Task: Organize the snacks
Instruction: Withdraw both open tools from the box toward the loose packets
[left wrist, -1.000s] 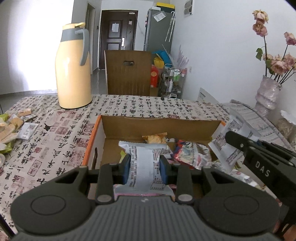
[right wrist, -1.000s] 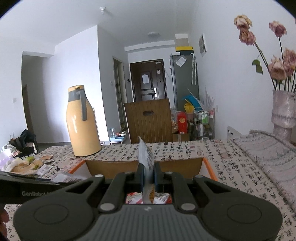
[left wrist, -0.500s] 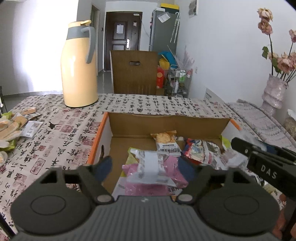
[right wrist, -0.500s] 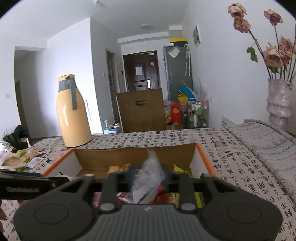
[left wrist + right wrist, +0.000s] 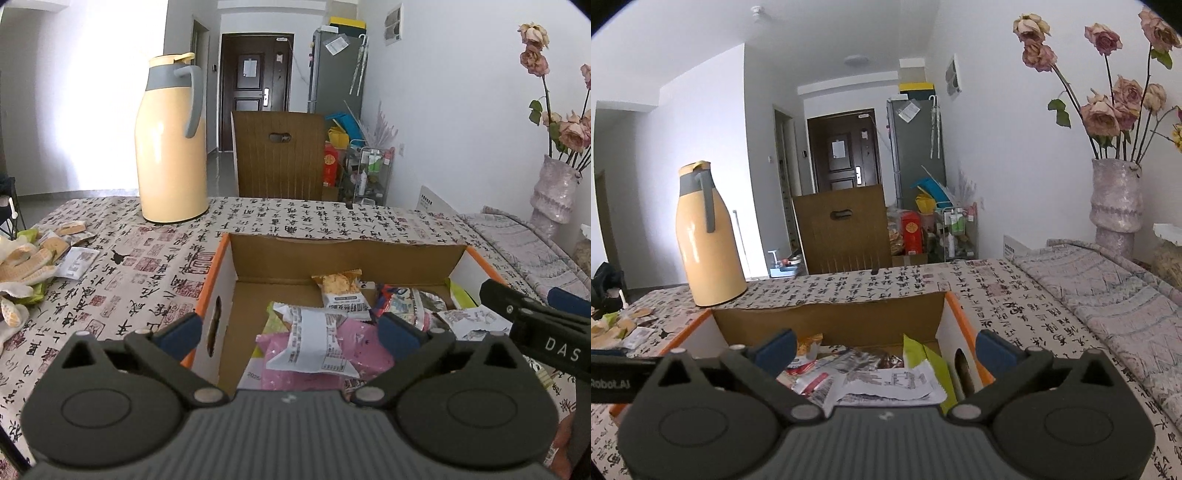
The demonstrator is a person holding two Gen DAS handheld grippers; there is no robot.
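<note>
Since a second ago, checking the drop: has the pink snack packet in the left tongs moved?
Yes. The pink snack packet dropped from between the pads and lies lower inside the cardboard box; the left tongs are opening.

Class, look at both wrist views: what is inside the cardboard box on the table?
The cardboard box holds loose snack packets: a pink packet with a white-labelled wrapper on top, an orange cracker packet, a green one. Anything beneath them is covered.
</note>
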